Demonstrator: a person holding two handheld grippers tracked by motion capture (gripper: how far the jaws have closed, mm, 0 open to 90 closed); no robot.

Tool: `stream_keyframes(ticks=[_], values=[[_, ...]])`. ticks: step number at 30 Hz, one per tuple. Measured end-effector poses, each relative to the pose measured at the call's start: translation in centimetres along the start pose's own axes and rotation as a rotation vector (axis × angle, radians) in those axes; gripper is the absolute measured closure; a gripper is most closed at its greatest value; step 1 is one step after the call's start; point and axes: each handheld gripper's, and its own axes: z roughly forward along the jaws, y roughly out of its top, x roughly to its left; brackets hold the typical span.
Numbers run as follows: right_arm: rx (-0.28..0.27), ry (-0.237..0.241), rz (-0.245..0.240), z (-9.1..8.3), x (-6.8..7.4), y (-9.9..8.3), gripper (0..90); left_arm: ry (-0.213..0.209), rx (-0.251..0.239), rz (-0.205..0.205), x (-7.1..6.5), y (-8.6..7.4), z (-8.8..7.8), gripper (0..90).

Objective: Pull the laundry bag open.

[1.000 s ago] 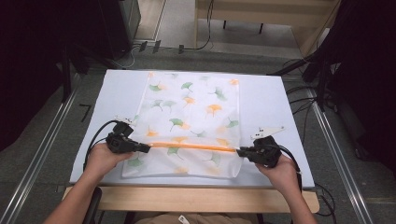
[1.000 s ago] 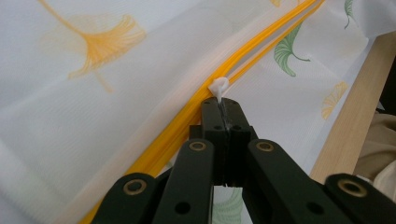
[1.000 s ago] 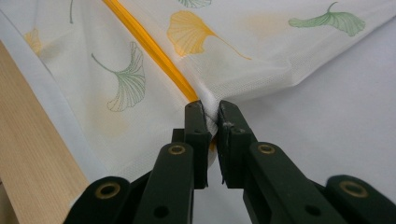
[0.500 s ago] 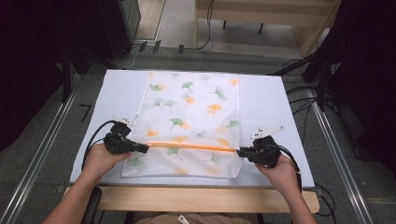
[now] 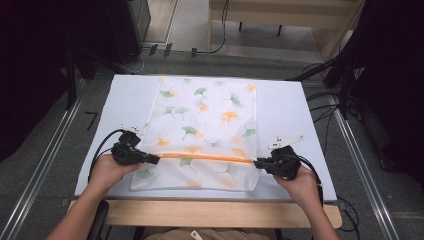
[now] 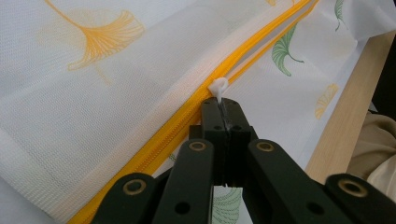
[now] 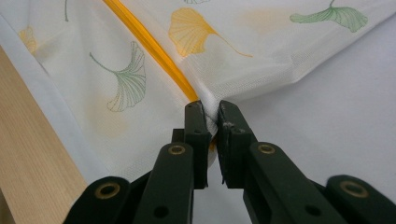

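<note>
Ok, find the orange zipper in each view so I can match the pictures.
High view: the orange zipper runs across the near part of the mesh bag, between the two tools.
Left gripper view: zipper runs from bottom left to top right.
Right gripper view: zipper runs from the top edge down to the jaws.
Shared landmark: the bag's ginkgo leaf print.

In the left gripper view, the white zipper pull (image 6: 218,87) shows just its tip; the rest sits hidden between the closed fingers (image 6: 212,122) of the left gripper (image 6: 223,108). The orange zipper (image 6: 154,140) runs off the edge at 7 o'clock and at 1 o'clock. In the right gripper view, the mesh bag (image 7: 224,51) has its corner pinched out of sight inside the right gripper (image 7: 211,113), and the zipper's end vanishes there too. In the high view, the fingertips are too small to tell apart, and the surface (image 5: 285,107) has its near edge partly covered by forearms at 6 o'clock.
</note>
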Motion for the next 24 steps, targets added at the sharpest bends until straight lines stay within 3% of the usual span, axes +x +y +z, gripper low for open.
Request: stream_keyframes(ticks=[14,20,24], values=[[0.002,0.003,-0.001,0.1,0.0,0.0,85.2,-0.007,0.005,0.001,0.1,-0.1,-0.2,90.0],[0.006,-0.001,-0.003,0.0,0.0,-0.1,85.2,0.019,0.007,-0.008,0.7,-0.8,-0.8,90.0],[0.004,0.002,-0.001,0.0,-0.1,-0.1,85.1,0.047,-0.009,-0.041,1.7,-1.8,-2.0,90.0]])
